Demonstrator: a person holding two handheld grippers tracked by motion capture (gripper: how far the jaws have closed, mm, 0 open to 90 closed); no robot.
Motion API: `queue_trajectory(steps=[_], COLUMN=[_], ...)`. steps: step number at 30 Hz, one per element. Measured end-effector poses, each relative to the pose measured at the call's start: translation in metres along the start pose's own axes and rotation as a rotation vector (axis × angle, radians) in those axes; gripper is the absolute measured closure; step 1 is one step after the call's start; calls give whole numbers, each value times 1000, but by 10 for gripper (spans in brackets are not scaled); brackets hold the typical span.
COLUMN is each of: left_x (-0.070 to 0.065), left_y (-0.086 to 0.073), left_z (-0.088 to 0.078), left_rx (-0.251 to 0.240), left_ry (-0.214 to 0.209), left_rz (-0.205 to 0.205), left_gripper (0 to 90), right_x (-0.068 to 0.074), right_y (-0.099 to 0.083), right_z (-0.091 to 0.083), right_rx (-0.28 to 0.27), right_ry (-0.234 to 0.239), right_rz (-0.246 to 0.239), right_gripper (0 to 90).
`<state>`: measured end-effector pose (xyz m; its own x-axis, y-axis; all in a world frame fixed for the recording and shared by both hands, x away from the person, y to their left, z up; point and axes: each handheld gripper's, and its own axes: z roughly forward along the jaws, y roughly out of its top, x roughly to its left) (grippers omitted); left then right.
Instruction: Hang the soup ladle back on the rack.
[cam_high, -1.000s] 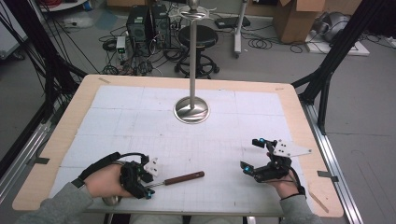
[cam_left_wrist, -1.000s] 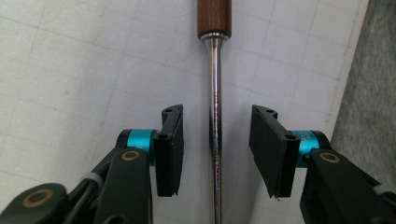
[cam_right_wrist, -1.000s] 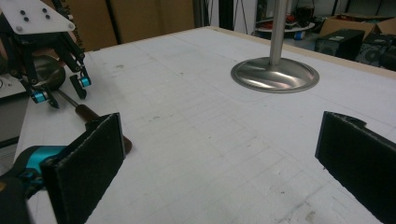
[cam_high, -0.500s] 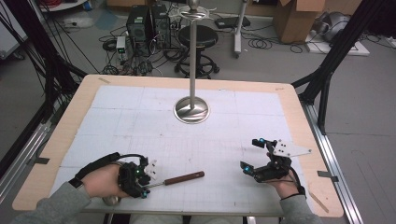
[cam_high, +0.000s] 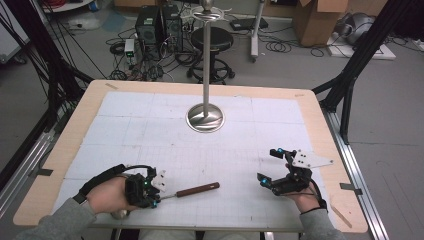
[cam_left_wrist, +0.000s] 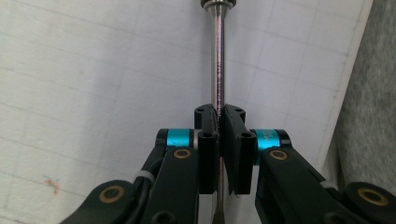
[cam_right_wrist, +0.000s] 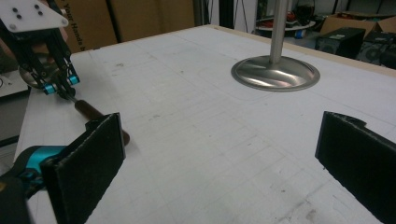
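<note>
Near edge of the counter, person's side. Left gripper low over the white gridded mat, held in the left hand. Its fingers have just been closing, and now they clamp the bare metal shaft of a screwdriver. In the left gripper view the shaft runs straight up between the two pads, pinched tight, with the collar of the handle at the top edge.

The screwdriver lies flat on the mat and points rightward from the left gripper. Dark brown handle, free end toward the middle of the near counter. From the right gripper view it lies partly behind that gripper's own near finger.

Right gripper on the near right, well apart from the screwdriver, held in the right hand. Fingers spread wide, nothing between them, only mat beyond.

Further out, mid-counter: a polished metal stand, a round domed base with an upright pole rising from its centre.

Beyond the far edge: a black stool, cables on the floor, cardboard boxes.
</note>
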<state>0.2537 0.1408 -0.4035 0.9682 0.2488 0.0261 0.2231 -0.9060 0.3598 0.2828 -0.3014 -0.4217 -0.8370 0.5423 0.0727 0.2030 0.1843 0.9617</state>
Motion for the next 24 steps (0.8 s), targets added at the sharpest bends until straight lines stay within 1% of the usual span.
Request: queue_trajectory(steps=[1, 4, 5, 8, 9, 11, 12, 16, 20, 24], left_x=[1, 2, 2, 2, 2, 2, 2, 4, 6, 8], left_y=[0, -1, -1, -2, -3, -3, -3, -4, -5, -7], left_z=[-2, -10, -12, -17, -18, -21, -22, -27, -32, -37], left_rx=[-13, -55, -62, -93, -119, -140, -154, -177, -217, -245], left_ry=[-6, -5, -5, 10, 17, 24, 28, 31, 41, 45], left_rz=[-8, -23, -26, -24, -25, -20, -24, -37, -56, -68], left_gripper=[840, 841, 841, 841, 840, 841, 841, 841, 842, 842], right_x=[0, 0, 0, 0, 0, 0, 0, 0, 0, 0], right_y=[0, 0, 0, 0, 0, 0, 0, 0, 0, 0], right_z=[0, 1, 1, 0, 0, 1, 1, 0, 0, 0], right_rx=[2, 5, 2, 2, 3, 3, 3, 4, 4, 4], right_ry=[2, 1, 0, 2, 2, 2, 3, 2, 2, 3], right_rz=[3, 0, 1, 3, 3, 0, 1, 3, 4, 3], right_gripper=[4, 4, 4, 4, 4, 4, 4, 4, 4, 4])
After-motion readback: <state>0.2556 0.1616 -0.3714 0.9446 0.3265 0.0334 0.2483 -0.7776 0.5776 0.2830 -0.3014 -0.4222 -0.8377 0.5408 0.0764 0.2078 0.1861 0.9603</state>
